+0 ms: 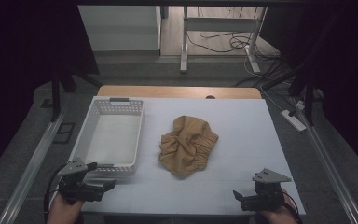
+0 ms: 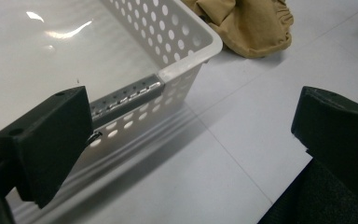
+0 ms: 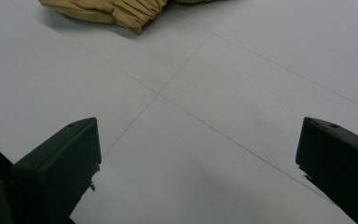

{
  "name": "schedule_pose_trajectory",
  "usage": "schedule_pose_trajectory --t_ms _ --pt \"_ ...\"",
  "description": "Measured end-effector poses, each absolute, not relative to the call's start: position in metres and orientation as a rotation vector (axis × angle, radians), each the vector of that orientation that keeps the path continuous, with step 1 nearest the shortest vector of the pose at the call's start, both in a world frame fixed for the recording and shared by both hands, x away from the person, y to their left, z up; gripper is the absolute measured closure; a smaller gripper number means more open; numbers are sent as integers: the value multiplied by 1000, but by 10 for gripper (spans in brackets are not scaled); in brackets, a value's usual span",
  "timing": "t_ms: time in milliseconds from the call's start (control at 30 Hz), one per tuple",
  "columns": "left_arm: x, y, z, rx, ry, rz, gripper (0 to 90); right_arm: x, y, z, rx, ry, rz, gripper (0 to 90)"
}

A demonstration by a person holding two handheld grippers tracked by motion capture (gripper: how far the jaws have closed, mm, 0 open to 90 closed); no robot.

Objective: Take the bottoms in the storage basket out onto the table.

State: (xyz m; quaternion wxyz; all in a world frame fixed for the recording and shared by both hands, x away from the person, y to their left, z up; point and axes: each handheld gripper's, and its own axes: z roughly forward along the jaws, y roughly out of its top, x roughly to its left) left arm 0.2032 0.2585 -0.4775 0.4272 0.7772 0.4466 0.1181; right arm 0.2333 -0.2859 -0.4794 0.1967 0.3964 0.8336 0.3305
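Clearly our tan shorts (image 1: 188,145) look soft and light. We'd pinch the elastic waistband; left gripper (image 1: 103,185) and right gripper (image 1: 237,196) both sit spread

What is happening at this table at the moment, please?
A person holds a gripper in each hand at the near edge of the table. The left gripper sits by the white basket, and the right gripper is open over bare surface. The crumpled tan garment lies untouched in the middle.
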Motion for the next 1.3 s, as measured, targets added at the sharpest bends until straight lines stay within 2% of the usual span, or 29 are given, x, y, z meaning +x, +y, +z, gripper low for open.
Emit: schedule_pose_trajectory --t_ms 633,1300 --pt "182 281 -485 1893 1205 305 0 233 -286 -480 1111 2335 919 5" --pt "171 290 -505 1938 1254 321 0 234 -287 -479 1124 2328 936 6"
